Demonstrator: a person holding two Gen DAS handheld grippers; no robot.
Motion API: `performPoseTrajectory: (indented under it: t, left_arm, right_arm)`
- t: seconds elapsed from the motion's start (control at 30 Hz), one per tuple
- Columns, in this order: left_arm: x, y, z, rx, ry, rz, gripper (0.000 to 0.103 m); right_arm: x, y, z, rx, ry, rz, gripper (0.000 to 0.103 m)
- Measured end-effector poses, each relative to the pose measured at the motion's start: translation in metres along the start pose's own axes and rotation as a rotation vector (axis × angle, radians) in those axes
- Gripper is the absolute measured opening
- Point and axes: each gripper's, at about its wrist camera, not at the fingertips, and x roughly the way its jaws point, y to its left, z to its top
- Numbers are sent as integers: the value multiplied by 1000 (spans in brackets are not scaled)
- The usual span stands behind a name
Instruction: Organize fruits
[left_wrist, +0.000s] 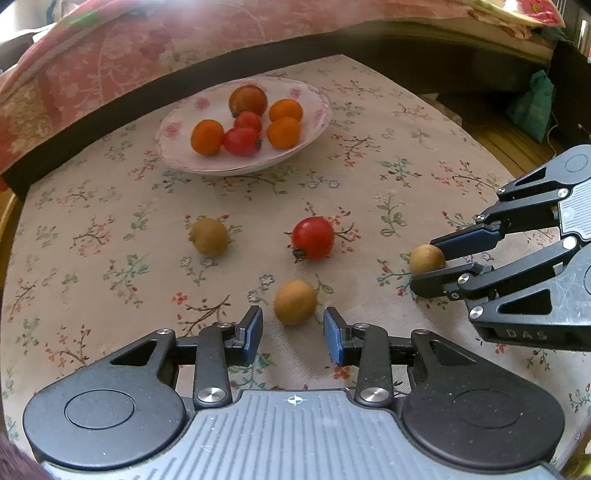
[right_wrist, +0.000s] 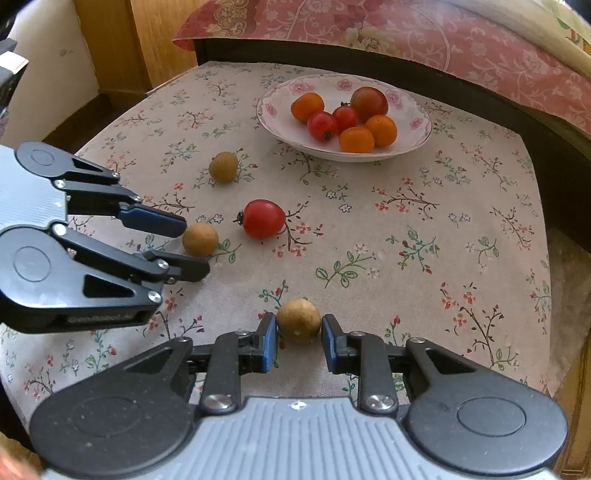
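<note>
Closing on round fruit is the risk now. The left gripper (left_wrist: 293, 334) stands with its jaws apart around a brown fruit (left_wrist: 294, 302), not yet touching it. The right gripper (right_wrist: 298, 341) is also apart, its pads just beside another brown fruit (right_wrist: 298, 320). If one pad meets first, the fruit may roll away over the tablecloth (right_wrist: 406, 229), perhaps into the red tomato (right_wrist: 263, 218). The bowl (right_wrist: 417, 122) with six fruits stands well apart.

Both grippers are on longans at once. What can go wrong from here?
1. Left gripper is open with the longan at its fingertips, not between the pads; closing may squirt it toward the tomato.
2. Right gripper brackets its longan loosely; round fruit may roll on the cloth.
</note>
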Motion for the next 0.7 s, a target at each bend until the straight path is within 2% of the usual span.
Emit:
performPoseTrajectory:
  t: [0.2,0.37,0.7]
  left_arm:
    - [5,-5,3,11,-6,6,46]
    - [5,-8,4,20,-14,27,34]
    - [-3,-8,7,24,-26,34,33]
  right_arm:
    - [-1,1,2,4,2,-8,29]
    - [0,4,3,-18,14,-28,27]
    - [-6,5,11,-10,-23,-31,27]
